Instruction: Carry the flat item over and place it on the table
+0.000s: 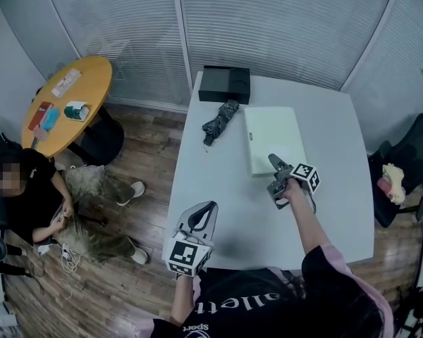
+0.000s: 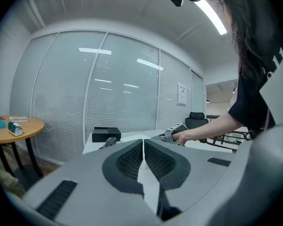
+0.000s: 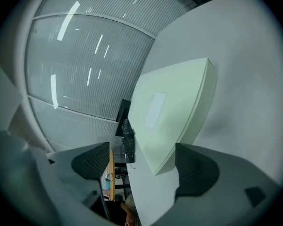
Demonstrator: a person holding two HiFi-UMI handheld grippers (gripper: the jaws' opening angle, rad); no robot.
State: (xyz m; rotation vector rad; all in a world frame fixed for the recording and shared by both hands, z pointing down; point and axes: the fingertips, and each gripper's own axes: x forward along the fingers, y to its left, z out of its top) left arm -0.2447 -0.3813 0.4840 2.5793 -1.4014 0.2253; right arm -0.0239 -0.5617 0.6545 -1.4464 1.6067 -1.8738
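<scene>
— What's closest?
— The left gripper [image 2: 143, 147]. Its jaws are pressed together on nothing, and it hangs over the near edge of the white table [image 1: 324, 210].
— And the right gripper [image 3: 144, 166]?
— Jaws spread wide, gripping nothing. The near corner of the flat white box [image 1: 273, 138] sits between them, with no pad pressing on it.
— Where's that box?
— Lying flat on the table, right of middle. Farther back are a folded umbrella [image 1: 220, 120] and a black box [image 1: 225, 84] at the far edge.
</scene>
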